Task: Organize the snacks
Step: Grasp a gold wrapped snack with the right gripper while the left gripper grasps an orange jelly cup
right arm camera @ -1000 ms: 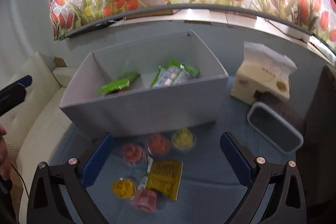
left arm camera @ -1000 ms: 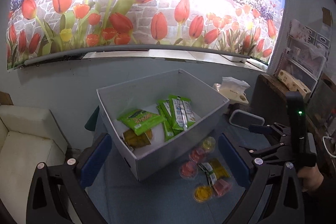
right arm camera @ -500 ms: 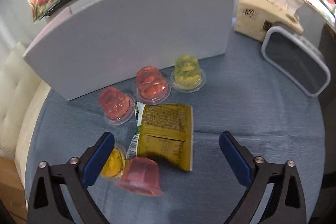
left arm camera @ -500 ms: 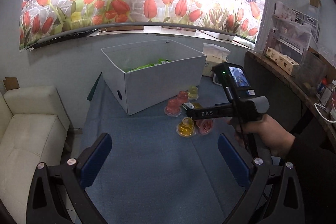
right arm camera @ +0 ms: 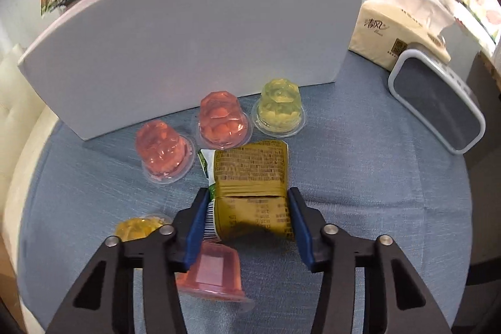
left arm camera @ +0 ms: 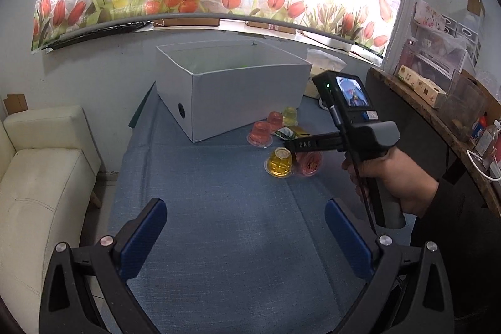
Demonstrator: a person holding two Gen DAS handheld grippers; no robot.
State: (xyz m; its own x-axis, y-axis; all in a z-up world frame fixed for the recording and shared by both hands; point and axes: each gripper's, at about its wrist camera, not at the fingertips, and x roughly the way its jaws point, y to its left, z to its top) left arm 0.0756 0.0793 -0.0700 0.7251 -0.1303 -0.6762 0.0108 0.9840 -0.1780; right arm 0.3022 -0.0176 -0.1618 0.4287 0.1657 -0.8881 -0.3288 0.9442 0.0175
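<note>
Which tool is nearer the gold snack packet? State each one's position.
Right. The right tool grips the gold snack packet between its fingers; the left tool is open, far back over bare blue cloth.

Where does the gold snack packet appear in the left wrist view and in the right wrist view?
Left wrist view: the gold snack packet shows only partly, right of centre, behind the right gripper's dark body.
Right wrist view: it lies at the centre, clamped between the fingers of the right gripper.
Shared landmark: the white box stands just behind the packet in both views.
</note>
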